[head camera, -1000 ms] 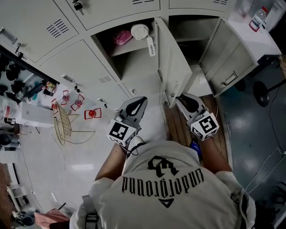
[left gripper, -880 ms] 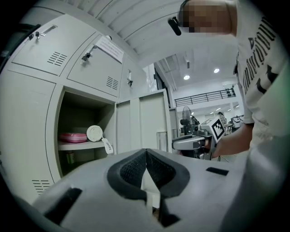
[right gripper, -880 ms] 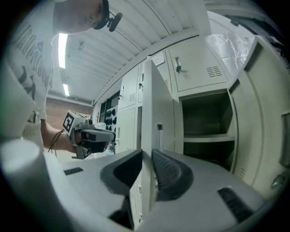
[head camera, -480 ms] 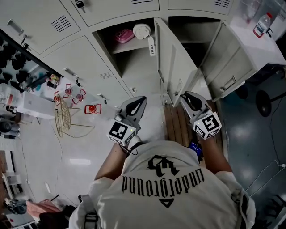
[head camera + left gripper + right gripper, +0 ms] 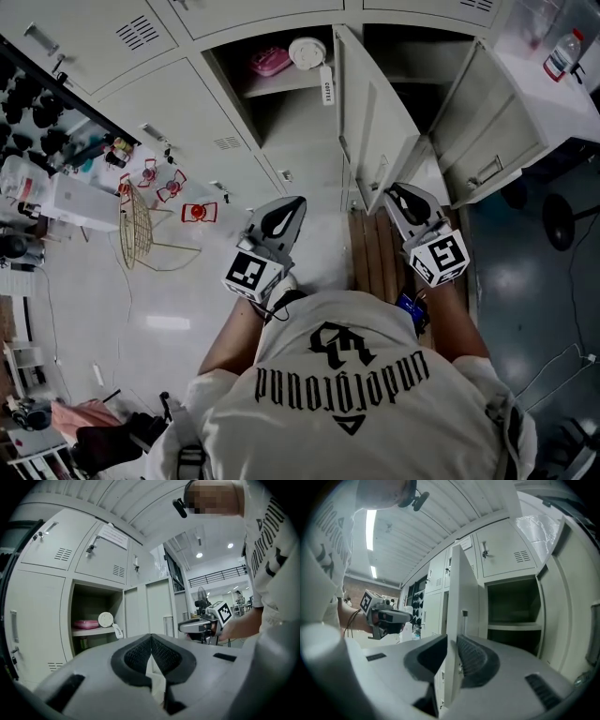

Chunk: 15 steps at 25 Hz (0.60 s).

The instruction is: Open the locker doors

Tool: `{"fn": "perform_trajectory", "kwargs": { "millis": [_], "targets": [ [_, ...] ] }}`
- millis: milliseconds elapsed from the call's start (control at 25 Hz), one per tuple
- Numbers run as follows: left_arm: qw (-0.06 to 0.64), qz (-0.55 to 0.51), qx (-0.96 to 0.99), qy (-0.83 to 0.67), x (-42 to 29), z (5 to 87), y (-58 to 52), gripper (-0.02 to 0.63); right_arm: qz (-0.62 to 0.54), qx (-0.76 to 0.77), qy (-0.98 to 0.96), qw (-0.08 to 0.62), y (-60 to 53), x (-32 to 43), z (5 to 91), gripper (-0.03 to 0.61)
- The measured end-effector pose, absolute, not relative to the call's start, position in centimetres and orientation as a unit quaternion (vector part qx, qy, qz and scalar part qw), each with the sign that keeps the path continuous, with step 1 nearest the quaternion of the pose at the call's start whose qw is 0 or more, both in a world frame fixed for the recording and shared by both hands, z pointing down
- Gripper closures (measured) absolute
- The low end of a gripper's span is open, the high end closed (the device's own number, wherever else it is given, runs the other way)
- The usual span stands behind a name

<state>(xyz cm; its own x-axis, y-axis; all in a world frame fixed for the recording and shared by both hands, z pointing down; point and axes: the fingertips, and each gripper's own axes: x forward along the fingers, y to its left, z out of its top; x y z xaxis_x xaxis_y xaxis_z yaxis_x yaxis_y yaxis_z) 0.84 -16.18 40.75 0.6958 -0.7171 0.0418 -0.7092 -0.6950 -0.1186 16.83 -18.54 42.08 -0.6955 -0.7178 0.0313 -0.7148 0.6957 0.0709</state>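
The grey locker bank fills the top of the head view. My right gripper (image 5: 393,193) (image 5: 452,641) is shut on the free edge of the middle locker door (image 5: 368,111) (image 5: 461,588), which stands swung out; the door's edge sits between both pads. My left gripper (image 5: 296,204) (image 5: 151,637) hangs level in front of the open left compartment (image 5: 281,103), shut with nothing in it. That compartment's shelf holds a pink box (image 5: 269,62) (image 5: 86,624) and a white round thing (image 5: 307,52) (image 5: 106,619). A second door (image 5: 487,122) further right is wide open.
A white table with a bottle (image 5: 565,54) stands at the right, a chair base (image 5: 562,220) below it. On the floor to the left lie a wire basket (image 5: 136,230) and red items (image 5: 197,213). Wooden slats (image 5: 375,262) lie under the right gripper. Shelves of clutter line the left edge.
My right gripper has shifted slightly right and toward me with the door edge in it, and the door stands a little wider. The left gripper has barely moved.
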Motion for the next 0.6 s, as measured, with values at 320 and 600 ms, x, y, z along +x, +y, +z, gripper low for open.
{"fn": "perform_trajectory", "kwargs": {
  "millis": [320, 600],
  "targets": [
    [-0.001, -0.055, -0.899, 0.435, -2.5, 40.3, -13.3, 0.606, -0.066, 0.383, -0.921, 0.024, -16.5, 16.5, 41.1, 0.528],
    [-0.001, -0.049, -0.903, 0.426, -5.0, 40.4, -10.5, 0.607, -0.067, 0.371, -0.925, 0.033, -13.1, 13.4, 41.6, 0.574]
  ]
}}
